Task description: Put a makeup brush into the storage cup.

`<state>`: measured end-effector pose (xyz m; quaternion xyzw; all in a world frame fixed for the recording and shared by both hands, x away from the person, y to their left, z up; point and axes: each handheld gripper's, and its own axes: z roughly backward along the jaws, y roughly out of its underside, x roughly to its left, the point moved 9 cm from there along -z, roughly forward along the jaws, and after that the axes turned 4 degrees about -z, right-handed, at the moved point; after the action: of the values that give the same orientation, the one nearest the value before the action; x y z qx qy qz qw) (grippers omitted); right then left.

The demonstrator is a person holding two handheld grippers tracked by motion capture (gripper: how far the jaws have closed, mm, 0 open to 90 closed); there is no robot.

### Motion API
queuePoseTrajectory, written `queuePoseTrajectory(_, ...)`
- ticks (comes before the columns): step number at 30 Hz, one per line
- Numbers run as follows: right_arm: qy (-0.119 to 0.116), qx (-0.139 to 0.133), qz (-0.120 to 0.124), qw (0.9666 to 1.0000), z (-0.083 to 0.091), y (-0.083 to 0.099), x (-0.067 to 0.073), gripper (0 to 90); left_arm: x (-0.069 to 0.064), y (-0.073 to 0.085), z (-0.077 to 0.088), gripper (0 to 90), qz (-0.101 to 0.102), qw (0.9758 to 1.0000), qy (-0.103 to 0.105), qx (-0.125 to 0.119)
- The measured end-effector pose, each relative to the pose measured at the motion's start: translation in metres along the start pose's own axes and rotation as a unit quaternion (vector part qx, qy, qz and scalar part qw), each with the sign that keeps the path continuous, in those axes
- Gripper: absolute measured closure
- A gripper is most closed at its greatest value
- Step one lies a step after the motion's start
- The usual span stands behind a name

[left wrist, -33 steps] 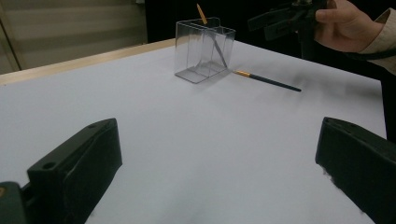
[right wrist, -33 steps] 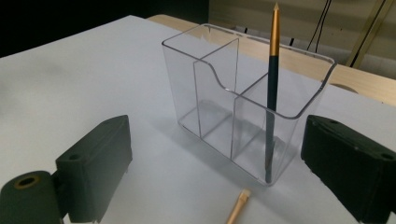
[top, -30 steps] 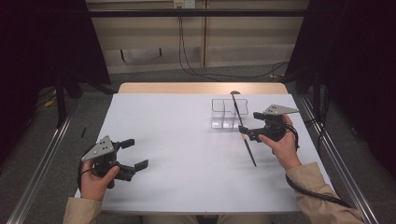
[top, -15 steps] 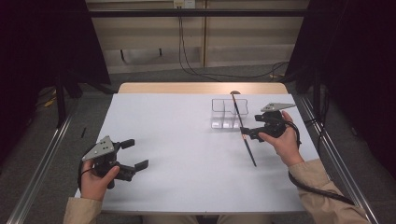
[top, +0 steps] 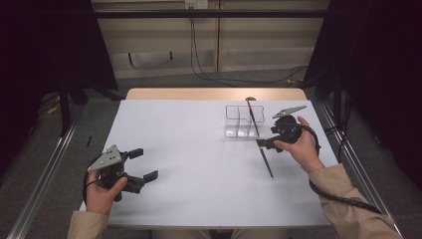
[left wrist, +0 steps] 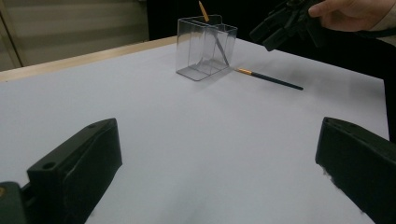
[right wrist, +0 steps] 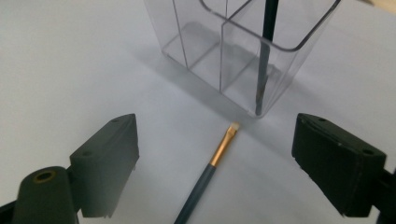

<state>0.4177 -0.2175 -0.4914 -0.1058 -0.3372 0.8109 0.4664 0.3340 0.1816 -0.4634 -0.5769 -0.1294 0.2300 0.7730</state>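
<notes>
Right gripper (top: 265, 143) has edged lower-left since the earlier frame, jaws just narrowing yet wide, gripping nothing. Loose brush (right wrist: 208, 169) lies between them on the table (top: 189, 149), below the clear holder (top: 241, 121). Next: descend, pinch the handle. Left gripper (top: 143, 165) idle, open.

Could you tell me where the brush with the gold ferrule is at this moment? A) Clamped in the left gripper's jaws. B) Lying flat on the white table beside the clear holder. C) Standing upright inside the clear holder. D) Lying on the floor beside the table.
B: the brush lies flat on the table, its tip just short of the clear holder, between the open jaws of the right gripper.
</notes>
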Motion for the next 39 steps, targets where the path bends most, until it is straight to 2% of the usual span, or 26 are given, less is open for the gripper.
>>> queuePoseTrajectory(7, -0.001, 0.052, -0.006, 0.9986, -0.005, 0.007, 0.002, 15.7, 0.0, 0.0, 0.0, 0.3, 0.001, 1.0, 0.0, 0.0)
queuePoseTrajectory(10, 0.004, 0.078, -0.015, 0.9968, -0.008, 0.01, 0.002, 16.9, 0.0, 0.0, 0.0, 0.3, 0.0, 1.0, 0.0, 0.0)
queuePoseTrajectory(13, 0.005, 0.101, -0.013, 0.9948, -0.01, 0.013, 0.002, 21.0, 0.001, 0.001, 0.0, 0.3, -0.001, 1.0, 0.0, 0.001)
queuePoseTrajectory(22, 0.012, 0.129, -0.027, 0.9912, -0.015, 0.013, 0.0, 36.3, 0.0, 0.0, -0.001, 0.3, 0.001, 1.0, 0.003, -0.001)
queuePoseTrajectory(23, 0.016, 0.136, -0.026, 0.9903, -0.016, 0.014, 0.0, 37.8, 0.0, 0.0, -0.001, 0.3, 0.001, 1.0, 0.003, 0.0)
queuePoseTrajectory(27, 0.022, 0.166, -0.057, 0.9842, -0.021, 0.018, 0.002, 38.8, 0.0, 0.001, -0.001, 0.3, 0.001, 1.0, 0.004, -0.001)
queuePoseTrajectory(32, 0.021, 0.171, -0.049, 0.9838, -0.028, 0.019, 0.006, 44.2, 0.001, 0.001, -0.001, 0.3, 0.003, 1.0, 0.005, -0.001)
queuePoseTrajectory(37, 0.043, 0.194, -0.043, 0.9791, -0.031, 0.023, 0.006, 51.5, 0.001, 0.002, -0.001, 0.3, 0.003, 1.0, 0.006, 0.0)
queuePoseTrajectory(39, 0.046, 0.194, -0.046, 0.9788, -0.033, 0.024, 0.006, 55.4, 0.001, 0.003, -0.002, 0.3, 0.005, 1.0, 0.007, -0.001)
